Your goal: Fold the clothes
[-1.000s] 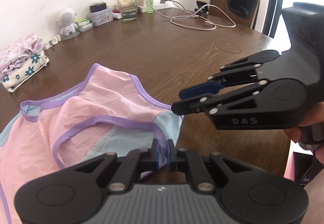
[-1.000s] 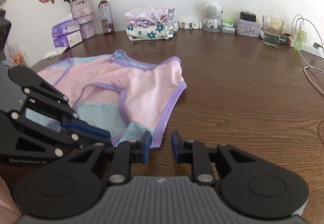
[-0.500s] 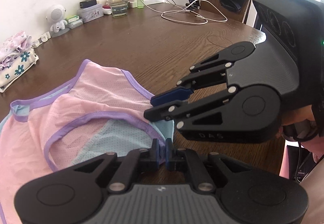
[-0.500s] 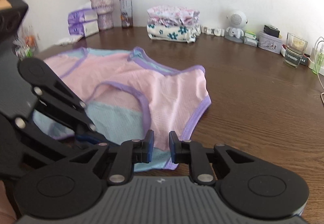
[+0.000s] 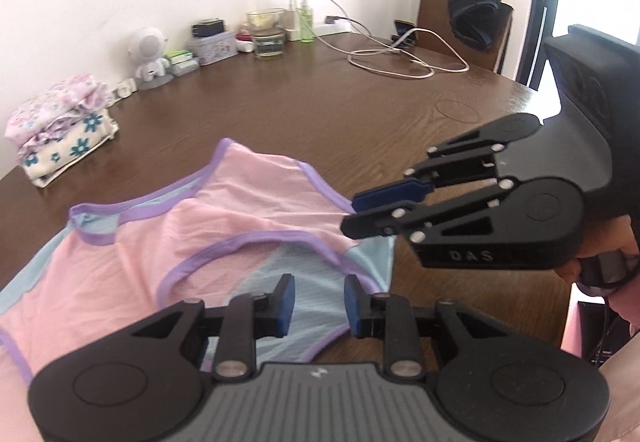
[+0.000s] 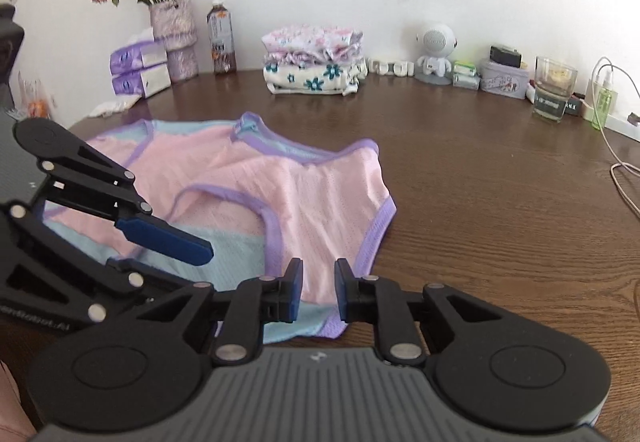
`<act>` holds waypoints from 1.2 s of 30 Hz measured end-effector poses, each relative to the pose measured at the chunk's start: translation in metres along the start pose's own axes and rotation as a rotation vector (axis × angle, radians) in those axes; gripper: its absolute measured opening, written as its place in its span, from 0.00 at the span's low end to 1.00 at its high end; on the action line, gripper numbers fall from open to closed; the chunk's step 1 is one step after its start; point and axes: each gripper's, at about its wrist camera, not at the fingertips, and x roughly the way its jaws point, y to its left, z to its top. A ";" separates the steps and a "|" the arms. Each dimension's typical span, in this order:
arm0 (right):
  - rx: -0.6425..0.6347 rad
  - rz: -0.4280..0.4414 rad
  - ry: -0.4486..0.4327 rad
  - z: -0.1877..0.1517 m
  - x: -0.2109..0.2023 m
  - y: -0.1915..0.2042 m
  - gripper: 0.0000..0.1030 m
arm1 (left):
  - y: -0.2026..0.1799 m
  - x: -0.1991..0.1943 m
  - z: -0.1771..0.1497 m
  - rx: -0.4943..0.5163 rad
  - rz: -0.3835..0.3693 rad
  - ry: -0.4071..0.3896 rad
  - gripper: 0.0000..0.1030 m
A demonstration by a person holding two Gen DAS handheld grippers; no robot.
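A pink mesh garment (image 5: 224,226) with purple trim and light blue panels lies spread on the brown table (image 5: 320,114). My left gripper (image 5: 319,304) stands open just above its near blue corner, holding nothing. From the right, my right gripper (image 5: 354,212) reaches over the garment's right edge. In the right wrist view the right gripper (image 6: 316,288) is open above the garment (image 6: 312,202) near its front corner, and the left gripper's blue finger pad (image 6: 164,238) hovers over the blue panel at the left.
Folded floral clothes (image 6: 316,62) are stacked at the back by the wall. Along the wall stand a vase of flowers (image 6: 176,38), a bottle (image 6: 221,38), a white speaker figure (image 6: 434,46) and a glass (image 6: 554,90). White cables (image 5: 400,58) and a chair (image 5: 464,26) are far right.
My left gripper was shut on the garment's purple-trimmed corner and has opened, letting it drop. The right gripper has drawn back to the right and stays open.
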 end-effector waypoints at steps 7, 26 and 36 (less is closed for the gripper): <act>-0.040 -0.045 0.069 -0.005 0.017 0.012 0.16 | 0.030 -0.021 -0.013 -0.006 0.046 -0.016 0.24; 0.116 -0.207 0.064 0.007 0.021 0.023 0.18 | 0.106 -0.055 -0.068 -0.016 0.054 -0.054 0.32; -0.009 -0.261 0.104 0.018 0.046 0.051 0.17 | 0.086 -0.030 -0.042 0.007 0.002 -0.089 0.33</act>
